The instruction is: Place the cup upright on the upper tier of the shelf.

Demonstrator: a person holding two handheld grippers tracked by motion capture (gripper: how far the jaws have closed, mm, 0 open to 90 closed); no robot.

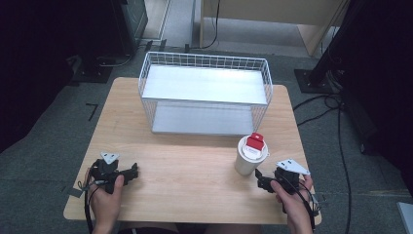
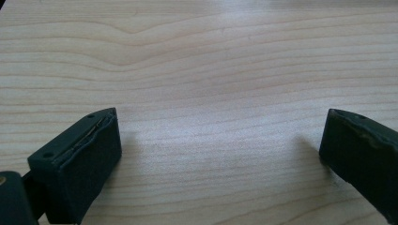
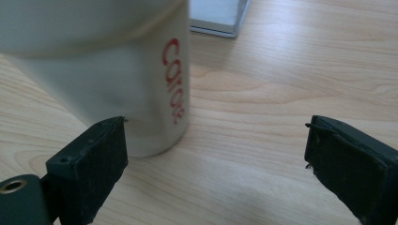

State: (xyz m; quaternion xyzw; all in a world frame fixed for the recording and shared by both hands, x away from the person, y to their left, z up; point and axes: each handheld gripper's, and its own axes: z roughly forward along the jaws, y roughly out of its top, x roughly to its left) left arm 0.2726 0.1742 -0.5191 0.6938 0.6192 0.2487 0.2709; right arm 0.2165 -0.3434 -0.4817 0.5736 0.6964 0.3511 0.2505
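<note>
A white cylindrical container (image 1: 248, 158) with a red flip cap (image 1: 255, 142) stands upright on the wooden table (image 1: 195, 170), right of centre. My right gripper (image 1: 260, 179) rests on the table just in front of it, open. In the right gripper view the container (image 3: 117, 70), with red lettering down its side, stands just beyond the left jaw, and the right gripper (image 3: 216, 126) holds nothing. My left gripper (image 1: 133, 171) lies near the front left of the table, open. The left gripper (image 2: 220, 124) has bare wood between its jaws.
A white wire rack (image 1: 204, 92) with two flat grey shelves stands at the back middle of the table. Its lower shelf corner (image 3: 218, 16) appears beyond the container. Cables and dark stands lie on the floor around the table.
</note>
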